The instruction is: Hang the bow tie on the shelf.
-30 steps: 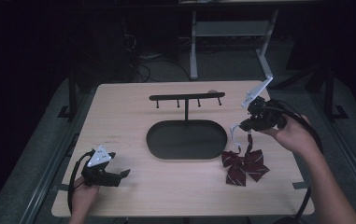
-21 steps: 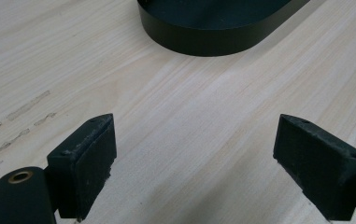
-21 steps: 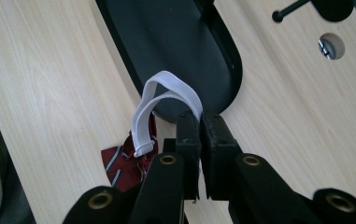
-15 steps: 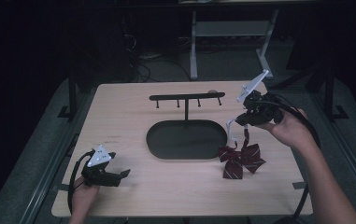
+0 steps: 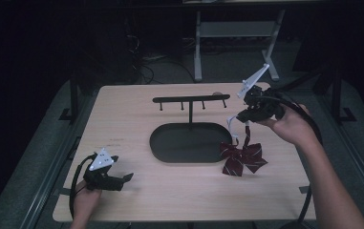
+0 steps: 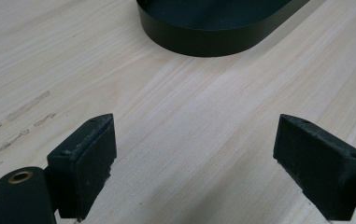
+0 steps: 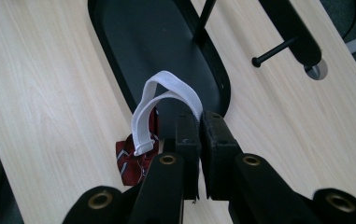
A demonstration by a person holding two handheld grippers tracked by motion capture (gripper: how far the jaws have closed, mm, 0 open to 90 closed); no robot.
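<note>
A dark red striped bow tie [image 5: 242, 159] hangs by its white elastic strap [image 5: 231, 128] just above the table, at the right edge of the black oval base [image 5: 189, 143]. My right gripper [image 5: 240, 117] is shut on that strap [image 7: 166, 98], and the bow [image 7: 133, 161] dangles below the jaws. A black stand with a hook bar [image 5: 190, 100] rises from the oval base. My left gripper [image 5: 124, 179] rests on the table near its front left corner, jaws open and empty [image 6: 192, 154], pointing at the base [image 6: 213, 28].
The wooden table [image 5: 132, 119] has bare surface left of the base and along the front. A round hole [image 7: 316, 70] lies in the tabletop beyond the hook bar. Metal frame legs [image 5: 198, 43] stand behind the table.
My right gripper has risen and moved slightly left, lifting the bow tie off the table by its strap. The left gripper has stayed put.
</note>
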